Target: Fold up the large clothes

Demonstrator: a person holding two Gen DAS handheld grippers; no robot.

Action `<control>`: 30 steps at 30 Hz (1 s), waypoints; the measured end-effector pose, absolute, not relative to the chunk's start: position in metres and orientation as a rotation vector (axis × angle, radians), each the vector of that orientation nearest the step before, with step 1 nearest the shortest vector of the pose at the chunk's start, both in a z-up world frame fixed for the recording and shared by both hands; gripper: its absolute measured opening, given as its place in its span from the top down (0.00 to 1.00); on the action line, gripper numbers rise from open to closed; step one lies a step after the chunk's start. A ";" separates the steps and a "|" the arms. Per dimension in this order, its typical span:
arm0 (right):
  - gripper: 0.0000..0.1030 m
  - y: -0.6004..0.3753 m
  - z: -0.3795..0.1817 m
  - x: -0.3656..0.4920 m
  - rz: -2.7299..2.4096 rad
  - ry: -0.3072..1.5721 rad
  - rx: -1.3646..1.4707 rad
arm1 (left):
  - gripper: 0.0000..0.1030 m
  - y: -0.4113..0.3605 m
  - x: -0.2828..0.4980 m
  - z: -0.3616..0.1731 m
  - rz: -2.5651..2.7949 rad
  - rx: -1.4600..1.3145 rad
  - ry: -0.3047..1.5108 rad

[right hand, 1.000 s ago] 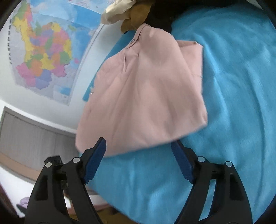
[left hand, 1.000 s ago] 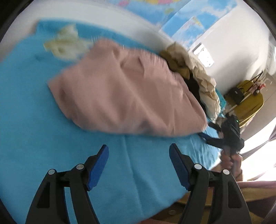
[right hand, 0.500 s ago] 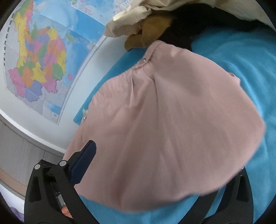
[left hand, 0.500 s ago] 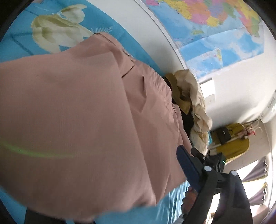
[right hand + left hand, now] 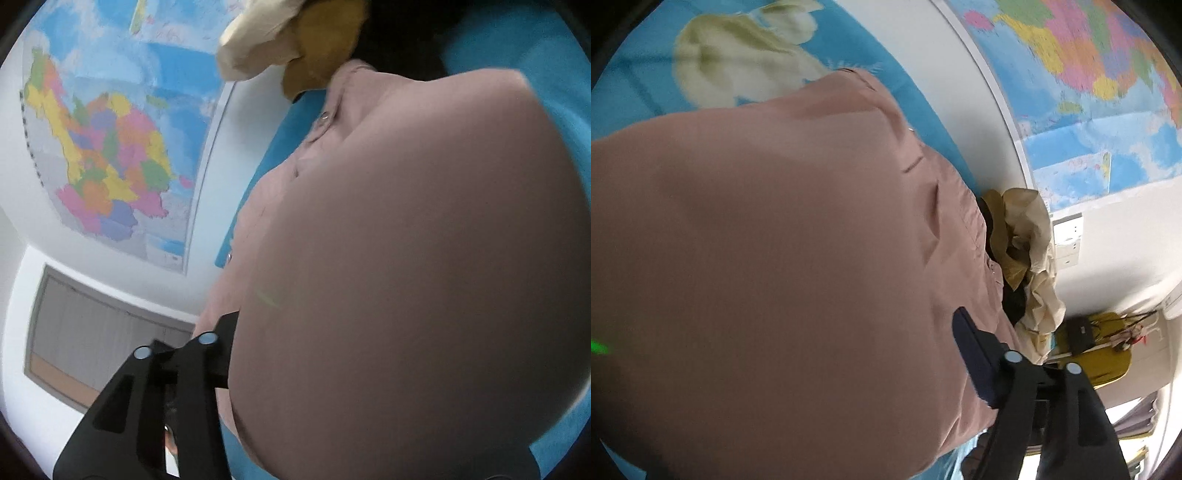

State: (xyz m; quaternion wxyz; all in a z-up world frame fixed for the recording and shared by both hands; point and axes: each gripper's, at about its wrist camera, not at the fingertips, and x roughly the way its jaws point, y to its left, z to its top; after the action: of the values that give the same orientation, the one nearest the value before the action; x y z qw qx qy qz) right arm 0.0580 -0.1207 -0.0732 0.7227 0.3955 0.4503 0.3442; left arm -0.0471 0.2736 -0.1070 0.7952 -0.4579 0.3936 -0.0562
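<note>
- The pink garment (image 5: 783,266), already folded into a thick pad, filled the left and centre of the left wrist view and the right and centre of the right wrist view, lying on the blue bedsheet (image 5: 916,107) with its buttoned edge toward the wall.
- The left gripper (image 5: 849,413) had the garment's near edge pushed in between its jaws: only one blue pad showed, at lower right of centre, beside the cloth; the other was hidden under the fabric. Its jaws had just been closing with the cloth between them, but whether they pressed on it could not be told.
- The right gripper (image 5: 332,398) showed only its black left finger, at lower left, touching the garment's edge; the other was buried under cloth. Its jaws had just been closing sharply with the cloth between them; a true clamp could not be confirmed.
- Judgement: the step in hand seemed to be seizing the folded bundle at both near corners, either for one more fold or to lift it away.
- The next move would call for both grips to catch all layers together, then an even lift so the fold does not slide open.
- Beyond the garment, a heap of unfolded clothes (image 5: 1030,258) in tan, cream and black lay at the far end of the bed, just beside it.
- A coloured wall map (image 5: 110,155) hung behind the bed.
</note>
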 end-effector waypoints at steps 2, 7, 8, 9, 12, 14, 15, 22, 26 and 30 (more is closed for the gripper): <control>0.77 -0.116 -0.072 0.060 0.770 0.987 0.848 | 0.50 0.271 -0.041 -0.105 -0.097 -0.949 0.854; 0.79 -0.106 -0.047 0.060 0.786 0.969 0.755 | 0.85 0.279 -0.032 -0.100 -0.098 -0.932 0.887; 0.79 -0.102 -0.032 0.059 0.805 0.949 0.724 | 0.86 0.283 -0.031 -0.093 -0.117 -0.925 0.877; 0.79 -0.099 -0.022 0.060 0.814 0.937 0.705 | 0.87 0.287 -0.030 -0.087 -0.129 -0.927 0.867; 0.79 -0.083 0.014 0.066 0.859 0.895 0.649 | 0.88 0.300 -0.022 -0.054 -0.153 -0.887 0.825; 0.79 -0.068 0.041 0.078 0.888 0.866 0.619 | 0.88 0.312 -0.016 -0.028 -0.147 -0.843 0.795; 0.79 -0.061 0.052 0.083 0.893 0.852 0.606 | 0.88 0.320 -0.012 -0.014 -0.144 -0.826 0.776; 0.79 0.014 0.130 0.130 0.982 0.735 0.547 | 0.88 0.382 0.017 0.069 -0.042 -0.704 0.697; 0.80 0.072 0.168 0.148 1.042 0.647 0.517 | 0.88 0.437 0.018 0.115 0.022 -0.660 0.577; 0.80 0.129 0.164 0.148 1.154 0.591 0.479 | 0.87 0.489 -0.008 0.120 0.078 -0.622 0.463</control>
State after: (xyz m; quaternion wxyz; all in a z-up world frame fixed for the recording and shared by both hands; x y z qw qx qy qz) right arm 0.1475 0.1290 0.1643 0.7706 0.2211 0.2727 0.5320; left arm -0.0079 0.4886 0.1197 0.9250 -0.3033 0.2258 0.0382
